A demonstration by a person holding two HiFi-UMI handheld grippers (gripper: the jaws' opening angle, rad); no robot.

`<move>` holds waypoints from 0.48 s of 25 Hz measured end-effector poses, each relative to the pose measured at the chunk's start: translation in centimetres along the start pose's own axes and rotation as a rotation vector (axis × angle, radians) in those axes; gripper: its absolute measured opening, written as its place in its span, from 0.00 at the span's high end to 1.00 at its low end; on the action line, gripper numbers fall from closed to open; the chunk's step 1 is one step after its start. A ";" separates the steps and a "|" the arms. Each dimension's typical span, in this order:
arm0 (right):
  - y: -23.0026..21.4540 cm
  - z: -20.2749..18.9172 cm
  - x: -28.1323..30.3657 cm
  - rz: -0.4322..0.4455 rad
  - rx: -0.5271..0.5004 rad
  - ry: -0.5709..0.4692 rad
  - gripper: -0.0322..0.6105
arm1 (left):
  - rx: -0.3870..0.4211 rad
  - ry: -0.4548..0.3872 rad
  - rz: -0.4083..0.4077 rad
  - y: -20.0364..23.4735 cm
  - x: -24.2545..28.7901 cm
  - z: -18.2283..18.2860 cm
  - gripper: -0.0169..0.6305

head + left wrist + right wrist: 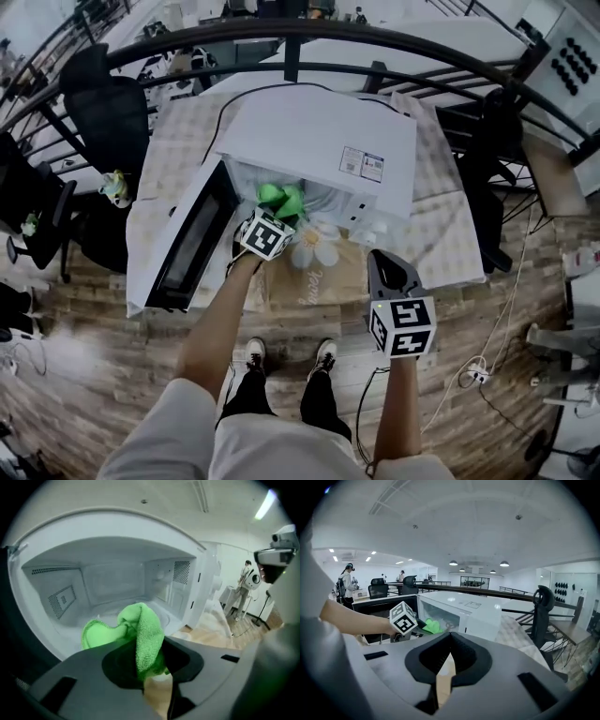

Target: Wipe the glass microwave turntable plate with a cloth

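A white microwave stands on a table with its door swung open to the left. My left gripper is at the cavity mouth, shut on a bright green cloth that bunches over its jaws; the cloth shows green at the opening. Inside the cavity the glass turntable plate lies on the floor, just beyond the cloth. My right gripper hangs shut and empty in front of the table, well right of the opening. From the right gripper view the microwave and the cloth appear ahead.
The table carries a patterned covering with a flower print. A black curved railing runs behind it. Office chairs stand at the left, cables lie on the wooden floor at the right. People stand far off.
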State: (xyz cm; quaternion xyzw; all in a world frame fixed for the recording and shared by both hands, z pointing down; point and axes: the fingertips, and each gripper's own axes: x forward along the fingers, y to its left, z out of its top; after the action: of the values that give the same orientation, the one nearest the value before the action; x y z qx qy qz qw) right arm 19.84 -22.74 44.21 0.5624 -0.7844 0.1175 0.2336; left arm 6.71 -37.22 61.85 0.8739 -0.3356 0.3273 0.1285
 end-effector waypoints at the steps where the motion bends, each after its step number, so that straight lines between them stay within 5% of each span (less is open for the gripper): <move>1: -0.4 0.7 -0.7 -0.014 -0.013 -0.002 0.93 | -0.032 -0.022 -0.009 -0.6 -1.1 0.2 0.78; 6: -2.2 4.3 -4.3 -0.061 -0.074 -0.045 0.93 | -0.145 -0.214 0.008 -2.8 -8.9 3.0 0.78; 12: -2.3 9.7 -7.5 -0.074 -0.145 -0.162 0.93 | -0.107 -0.437 0.078 -4.0 -20.1 9.4 0.77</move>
State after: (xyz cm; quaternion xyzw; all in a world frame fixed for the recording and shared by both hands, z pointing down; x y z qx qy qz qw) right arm 21.66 -21.61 31.91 0.5803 -0.7858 0.0056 0.2136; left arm 2.68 -28.31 41.51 0.9024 -0.4057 0.1167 0.0862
